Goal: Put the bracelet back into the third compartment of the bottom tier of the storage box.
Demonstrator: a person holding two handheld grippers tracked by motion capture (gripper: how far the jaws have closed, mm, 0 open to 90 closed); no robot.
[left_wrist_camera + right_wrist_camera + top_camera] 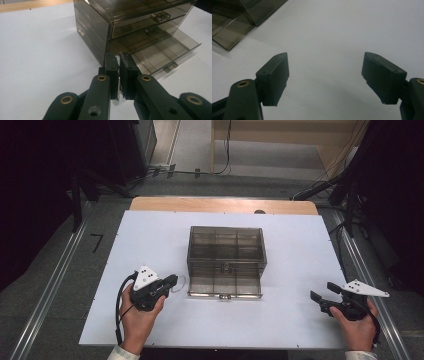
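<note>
**Drawer box with bottom drawer open; both grippers at rest beside it.** Your left gripper is clenched, its jaws nearly meeting on what appears to be a small clear item. Only pale slivers of it show between the pads, so you cannot tell what it is. In the high view this gripper sits just left of the drawer box, level with its front, and a faint clear outline lies at its tip. Your right gripper is released, jaws spread wide with nothing but bare bench between them. It rests well to the right of the drawer box, nearer you than its front.

The drawer box is a smoky see-through case of three stacked drawers, standing at the middle of the white bench. Its bottom drawer is pulled out toward you. The left gripper view shows the divided compartments with nothing in them. The two upper drawers are shut.

Judged from this, opening the drawer is done and the item appears to be in hand. What seems left is to carry it from the left of the drawer box over a compartment, let go, and push the drawer shut.
</note>
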